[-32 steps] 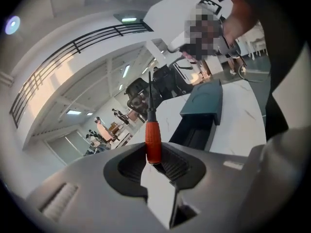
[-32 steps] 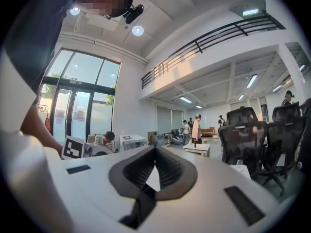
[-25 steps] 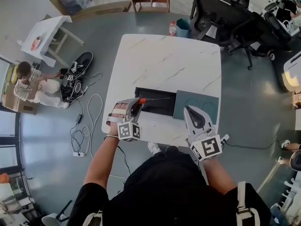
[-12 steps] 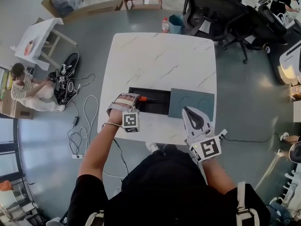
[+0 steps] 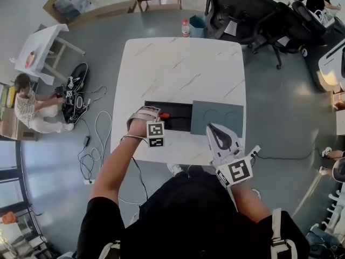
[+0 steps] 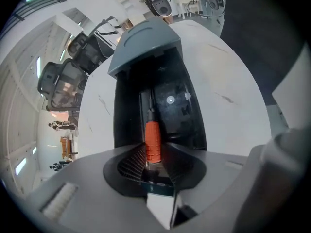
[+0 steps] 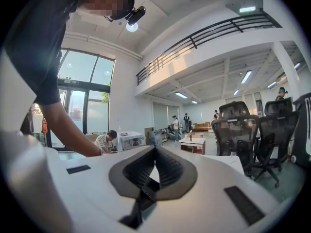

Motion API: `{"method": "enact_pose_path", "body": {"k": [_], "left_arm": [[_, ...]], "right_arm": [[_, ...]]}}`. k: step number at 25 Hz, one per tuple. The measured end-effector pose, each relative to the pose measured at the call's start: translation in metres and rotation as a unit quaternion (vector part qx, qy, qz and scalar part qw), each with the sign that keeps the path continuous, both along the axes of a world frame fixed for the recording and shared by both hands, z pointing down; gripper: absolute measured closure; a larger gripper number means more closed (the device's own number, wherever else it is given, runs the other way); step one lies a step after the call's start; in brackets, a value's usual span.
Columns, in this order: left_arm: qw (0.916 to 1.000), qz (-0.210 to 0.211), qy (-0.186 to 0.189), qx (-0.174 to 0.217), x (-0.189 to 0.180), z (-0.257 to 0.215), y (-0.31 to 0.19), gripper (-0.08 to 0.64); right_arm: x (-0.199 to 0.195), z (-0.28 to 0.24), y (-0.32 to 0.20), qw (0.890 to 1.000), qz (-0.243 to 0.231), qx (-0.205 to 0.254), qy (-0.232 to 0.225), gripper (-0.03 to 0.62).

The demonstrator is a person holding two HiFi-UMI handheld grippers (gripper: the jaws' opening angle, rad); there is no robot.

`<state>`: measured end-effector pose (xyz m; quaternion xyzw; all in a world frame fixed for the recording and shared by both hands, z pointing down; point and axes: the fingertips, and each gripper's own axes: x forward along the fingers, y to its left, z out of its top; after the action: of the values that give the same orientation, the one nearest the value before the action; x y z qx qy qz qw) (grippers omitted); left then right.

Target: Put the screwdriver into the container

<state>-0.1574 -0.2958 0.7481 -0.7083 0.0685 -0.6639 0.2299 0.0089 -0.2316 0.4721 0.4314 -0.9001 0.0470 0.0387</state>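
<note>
Left gripper view: screwdriver (image 6: 152, 142) between jaws

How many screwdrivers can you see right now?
1. The screwdriver is gripped by its orange handle in the left gripper, shaft pointing over the open black container. Others could be hidden in its dark interior.

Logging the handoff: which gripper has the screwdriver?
The left gripper: its jaws clamp the orange-handled screwdriver at the black container. The right gripper is shut and empty.

Left arm (image 5: 116, 169) bare, extended toward frame centre in head view. Left gripper (image 6: 153, 155) jaws clamped on screwdriver (image 6: 152, 140) handle. Right gripper (image 7: 154, 152) right of centre, jaws seemingly touching, nothing between.
</note>
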Motion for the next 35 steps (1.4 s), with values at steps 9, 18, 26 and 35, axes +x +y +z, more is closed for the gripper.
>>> {"method": "enact_pose_path", "body": {"k": [9, 18, 26, 35], "left_arm": [[0.9994, -0.023, 0.013, -0.02, 0.001, 0.006, 0.0, 0.41], [0.9988, -0.033, 0.033, 0.012, -0.008, -0.032, 0.007, 0.327], [0.9558, -0.156, 0.231, 0.094, -0.002, -0.13, 0.015, 0.328], [0.7522, -0.284, 0.561, 0.196, -0.003, -0.277, 0.036, 0.551]], "right_arm": [[0.005, 0.0, 0.008, 1.0, -0.004, 0.005, 0.013, 0.586], [-0.01, -0.003, 0.007, 0.999, -0.028, 0.014, 0.01, 0.584], [-0.024, -0.004, 0.007, 0.999, -0.042, 0.019, 0.01, 0.585], [-0.034, -0.019, 0.001, 0.998, -0.038, 0.047, 0.009, 0.586]]}}
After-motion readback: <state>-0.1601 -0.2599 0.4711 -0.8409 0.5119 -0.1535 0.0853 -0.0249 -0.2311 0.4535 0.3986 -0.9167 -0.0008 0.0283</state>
